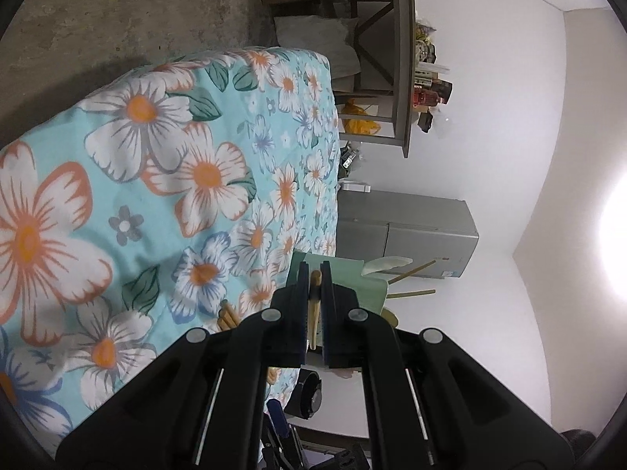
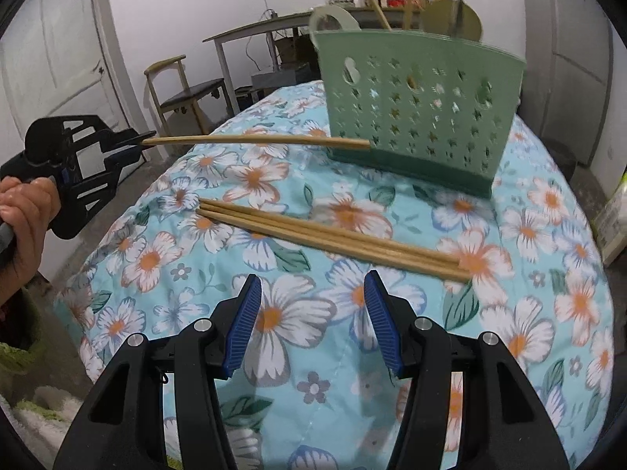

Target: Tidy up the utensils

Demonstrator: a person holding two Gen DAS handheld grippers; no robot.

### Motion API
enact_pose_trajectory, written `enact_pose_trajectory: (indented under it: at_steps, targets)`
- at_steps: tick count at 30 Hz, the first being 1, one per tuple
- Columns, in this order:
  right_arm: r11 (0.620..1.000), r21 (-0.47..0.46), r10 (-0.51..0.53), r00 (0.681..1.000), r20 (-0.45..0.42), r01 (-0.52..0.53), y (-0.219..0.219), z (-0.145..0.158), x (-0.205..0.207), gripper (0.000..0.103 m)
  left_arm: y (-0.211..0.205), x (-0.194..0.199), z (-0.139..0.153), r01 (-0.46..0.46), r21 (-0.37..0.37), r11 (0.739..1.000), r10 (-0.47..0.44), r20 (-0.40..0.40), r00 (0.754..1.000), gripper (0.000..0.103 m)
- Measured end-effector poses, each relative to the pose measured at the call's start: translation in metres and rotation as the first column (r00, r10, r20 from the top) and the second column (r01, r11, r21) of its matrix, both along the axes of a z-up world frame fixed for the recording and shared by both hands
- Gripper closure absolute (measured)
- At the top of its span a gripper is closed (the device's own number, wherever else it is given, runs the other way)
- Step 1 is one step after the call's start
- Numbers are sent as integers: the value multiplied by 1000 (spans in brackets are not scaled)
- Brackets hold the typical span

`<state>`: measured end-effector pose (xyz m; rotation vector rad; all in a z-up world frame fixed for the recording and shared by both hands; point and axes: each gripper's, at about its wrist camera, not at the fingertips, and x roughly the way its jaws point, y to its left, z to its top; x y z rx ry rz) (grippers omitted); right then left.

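Observation:
My left gripper [image 1: 314,274] is shut on a wooden chopstick [image 1: 313,313]. In the right wrist view the left gripper [image 2: 137,141] holds that chopstick [image 2: 254,141] level above the table, its far tip close to the green perforated utensil basket [image 2: 423,105]. The basket [image 1: 352,274] holds several utensils. Three wooden chopsticks [image 2: 329,235] lie side by side on the floral cloth [image 2: 274,352]. My right gripper [image 2: 312,305] is open and empty, hovering just in front of them.
A wooden chair [image 2: 176,90] and a grey desk [image 2: 266,27] stand behind the table. A grey cabinet [image 1: 407,231] stands by the wall. The table edge drops off on the left.

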<state>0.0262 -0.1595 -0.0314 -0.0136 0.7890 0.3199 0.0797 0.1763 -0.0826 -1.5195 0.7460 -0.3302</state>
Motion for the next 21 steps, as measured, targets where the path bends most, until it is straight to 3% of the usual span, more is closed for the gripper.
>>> enact_pose_trajectory:
  at_steps: [5,9,15,21]
  targets:
    - [996,-80,36,997,62,-31,17,11,3,50,4,-2,-2,-2,10,1000,2,10,1000,99]
    - [979,-188,104,990,97,-85,44,13,7,58,10,-5,-3,-5,43,999,4,23,1000,99]
    - [935,-325,189,975,120,-141,84,6,14,73,18,-3,-8,-11,47,999,10,30,999,99]
    - [870,-463,251,962,112,-173,119,-10,22,76,27,2,-15,-9,34,999,8,36,999,99]
